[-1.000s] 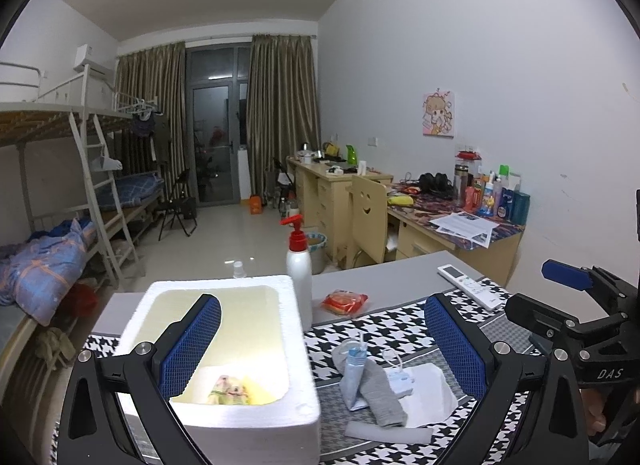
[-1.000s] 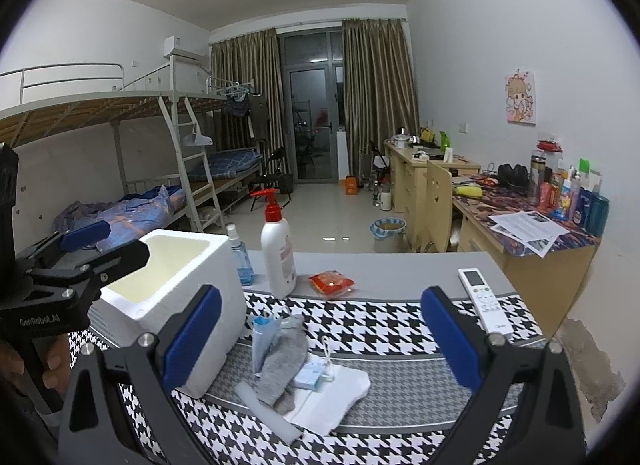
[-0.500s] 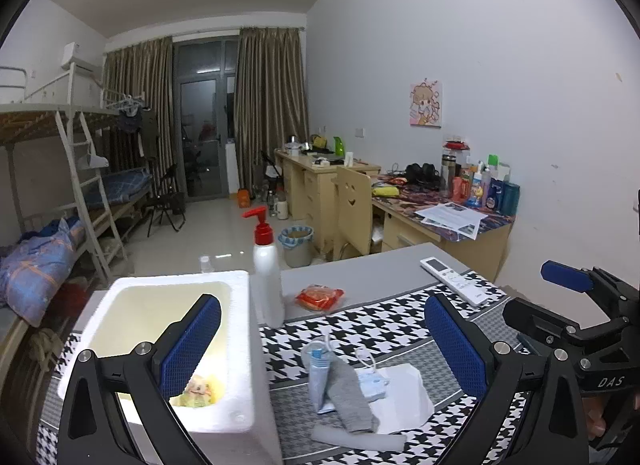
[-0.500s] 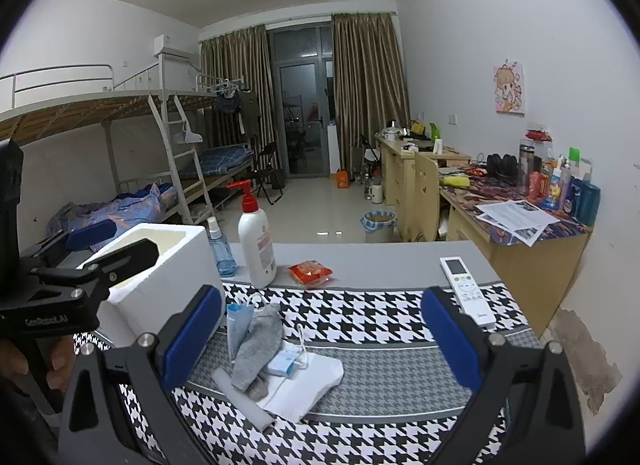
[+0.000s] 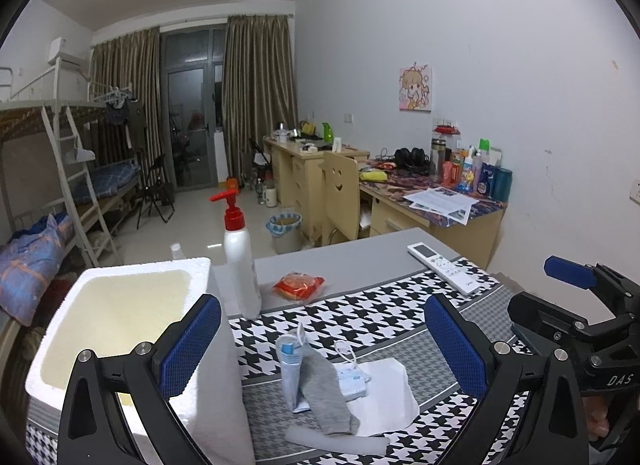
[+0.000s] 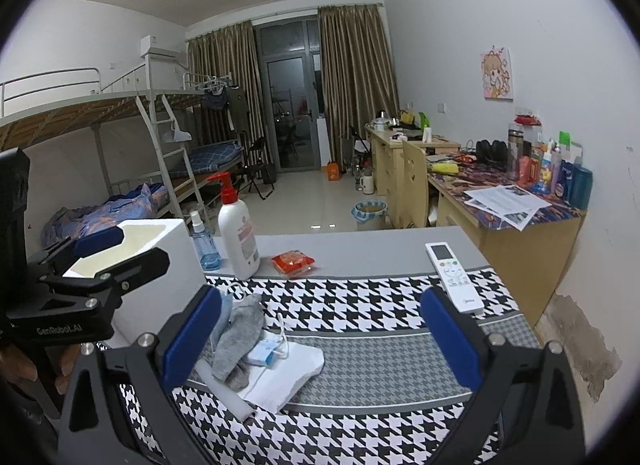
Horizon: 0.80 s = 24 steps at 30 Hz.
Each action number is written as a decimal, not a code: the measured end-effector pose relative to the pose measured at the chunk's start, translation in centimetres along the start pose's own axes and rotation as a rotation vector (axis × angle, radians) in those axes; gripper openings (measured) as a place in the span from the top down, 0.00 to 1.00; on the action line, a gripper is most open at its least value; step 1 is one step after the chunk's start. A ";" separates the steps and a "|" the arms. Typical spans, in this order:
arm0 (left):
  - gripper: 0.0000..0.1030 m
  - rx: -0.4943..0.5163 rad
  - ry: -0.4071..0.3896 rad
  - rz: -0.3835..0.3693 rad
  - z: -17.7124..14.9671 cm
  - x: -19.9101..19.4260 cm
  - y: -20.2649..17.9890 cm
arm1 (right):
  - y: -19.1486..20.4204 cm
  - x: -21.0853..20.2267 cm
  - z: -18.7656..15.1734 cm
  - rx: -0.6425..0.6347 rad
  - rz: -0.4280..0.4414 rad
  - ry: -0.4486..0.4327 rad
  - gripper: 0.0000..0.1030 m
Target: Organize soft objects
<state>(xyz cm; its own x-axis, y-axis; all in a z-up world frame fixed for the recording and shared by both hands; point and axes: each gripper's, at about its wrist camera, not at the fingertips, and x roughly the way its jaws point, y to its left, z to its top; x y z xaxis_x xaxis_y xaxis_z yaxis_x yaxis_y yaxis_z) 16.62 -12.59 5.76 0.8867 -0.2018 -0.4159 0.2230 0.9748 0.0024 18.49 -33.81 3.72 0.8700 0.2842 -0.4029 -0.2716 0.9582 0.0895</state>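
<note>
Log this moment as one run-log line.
left gripper: open | right gripper: open | sock: on cloth | box: open

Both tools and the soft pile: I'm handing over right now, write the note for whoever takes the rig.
Left tool: open, empty, above the foam box edge.
Right tool: open, empty, over the houndstooth cloth.
Pile beside the box: grey sock on top, white folded cloth beneath, mask pack, blue tube, white roll.
Done: nothing from this pile is boxed.
Left: probably sock first, then the other soft pieces into the box.
</note>
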 end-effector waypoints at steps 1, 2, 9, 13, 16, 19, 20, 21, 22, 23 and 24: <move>0.01 -0.001 0.005 0.001 -0.1 0.2 -0.1 | -0.1 0.1 0.0 0.002 0.001 0.003 0.02; 0.01 -0.001 0.010 0.001 -0.1 0.4 -0.1 | -0.2 0.2 -0.2 0.004 -0.001 0.007 0.02; 0.01 -0.011 0.043 0.006 -0.8 1.8 -0.2 | -0.5 0.7 -0.7 -0.014 -0.014 0.027 0.02; 0.01 -0.008 0.053 -0.002 -1.0 2.3 -0.5 | -0.6 1.2 -1.0 -0.021 -0.016 0.043 0.02; 0.01 -0.003 0.059 -0.015 -1.3 2.6 -0.8 | -1.1 1.6 -1.1 -0.008 -0.013 0.054 0.02; 0.01 -0.003 0.074 -0.013 -1.6 3.1 -0.9 | -1.4 1.8 -1.2 -0.001 -0.011 0.059 0.02; 0.01 -0.004 0.079 -0.012 -1.7 3.3 -0.9 | -1.5 1.9 -1.3 0.000 -0.011 0.061 0.02; 0.01 -0.006 0.084 -0.010 -1.7 3.4 -0.9 | -1.6 2.0 -1.3 -0.001 -0.009 0.064 0.02; 0.01 -0.009 0.088 -0.009 -1.9 3.6 -0.8 | -1.7 2.1 -1.4 -0.001 -0.008 0.068 0.02; 0.01 -0.010 0.091 -0.009 -2.0 3.7 -0.8 | -1.7 2.2 -1.5 0.000 -0.007 0.072 0.02; 0.01 -0.010 0.091 -0.007 -2.1 3.8 -0.9 | -1.8 2.3 -1.6 0.000 -0.004 0.074 0.02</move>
<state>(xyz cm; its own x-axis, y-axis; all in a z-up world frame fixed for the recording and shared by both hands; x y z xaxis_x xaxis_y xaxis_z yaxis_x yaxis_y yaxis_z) 18.96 -14.04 2.31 0.8445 -0.1993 -0.4971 0.2242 0.9745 -0.0099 20.34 -34.92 1.21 0.8382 0.2776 -0.4695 -0.2682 0.9593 0.0884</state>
